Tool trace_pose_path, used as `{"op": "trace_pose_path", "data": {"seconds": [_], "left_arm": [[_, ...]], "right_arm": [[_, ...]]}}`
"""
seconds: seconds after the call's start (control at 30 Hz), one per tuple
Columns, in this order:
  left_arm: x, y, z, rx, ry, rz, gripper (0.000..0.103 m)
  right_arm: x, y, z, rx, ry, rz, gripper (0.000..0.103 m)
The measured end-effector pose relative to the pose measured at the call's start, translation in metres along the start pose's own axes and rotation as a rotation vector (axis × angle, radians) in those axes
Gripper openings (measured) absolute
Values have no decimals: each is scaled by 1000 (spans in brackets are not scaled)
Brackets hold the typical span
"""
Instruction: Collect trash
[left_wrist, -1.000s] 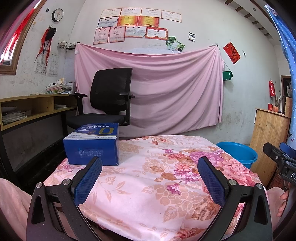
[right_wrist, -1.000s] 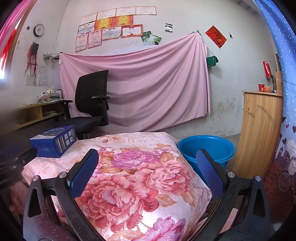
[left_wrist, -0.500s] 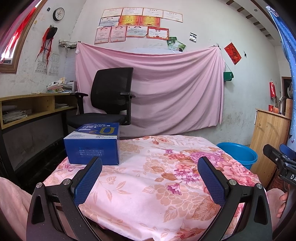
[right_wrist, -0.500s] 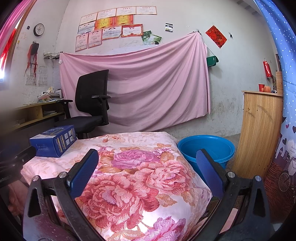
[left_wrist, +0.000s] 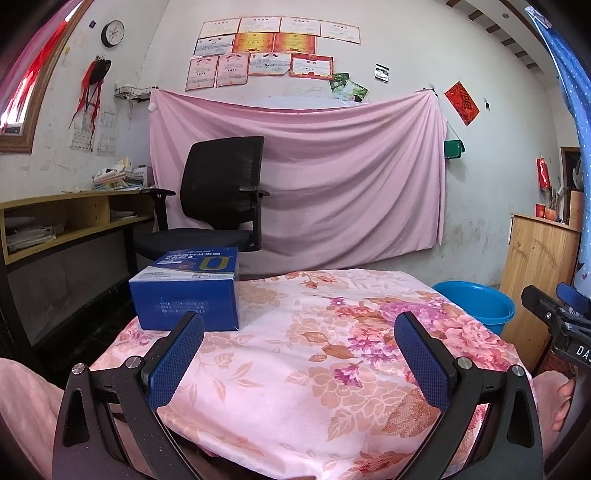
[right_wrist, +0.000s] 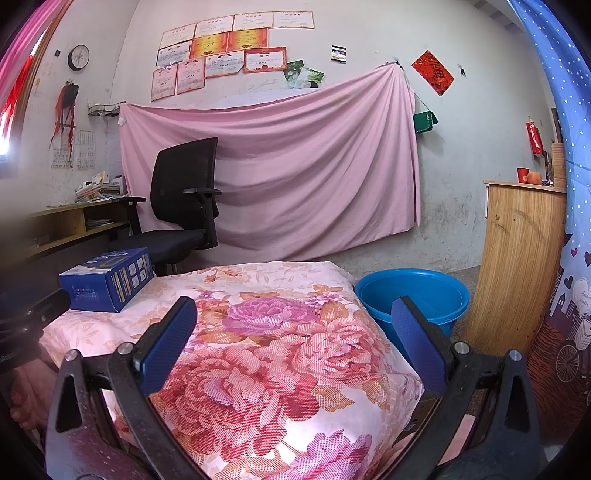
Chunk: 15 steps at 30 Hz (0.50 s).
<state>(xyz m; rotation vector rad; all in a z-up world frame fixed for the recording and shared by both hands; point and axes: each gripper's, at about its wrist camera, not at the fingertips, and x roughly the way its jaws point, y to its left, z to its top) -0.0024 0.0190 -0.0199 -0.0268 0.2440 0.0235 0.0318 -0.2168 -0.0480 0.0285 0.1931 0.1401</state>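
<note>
Left wrist view shows the left gripper spread wide, empty, aimed toward the box on the worktop; the right gripper, also spread, hangs nearer the basin, likely where trash goes

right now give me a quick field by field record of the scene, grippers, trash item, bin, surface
left gripper: open, empty, hovering over the near edge of the table
right gripper: open, empty, aimed over the table's right side
trash item: blue box, lying flat on the table's far left corner, untouched
bin: blue basin, on the floor just right of the table, looks empty
surface: floral cloth covering the table
behind: black office chair, pink sheet on the wall
right side: wooden cabinet
</note>
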Motion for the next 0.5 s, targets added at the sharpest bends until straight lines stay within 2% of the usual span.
{"op": "trace_pose_path", "data": {"seconds": [0.5], "left_arm": [[2,-2,-1,6,6,10,101]], "right_arm": [[1,-4,-1,-10,14,13,103]]}}
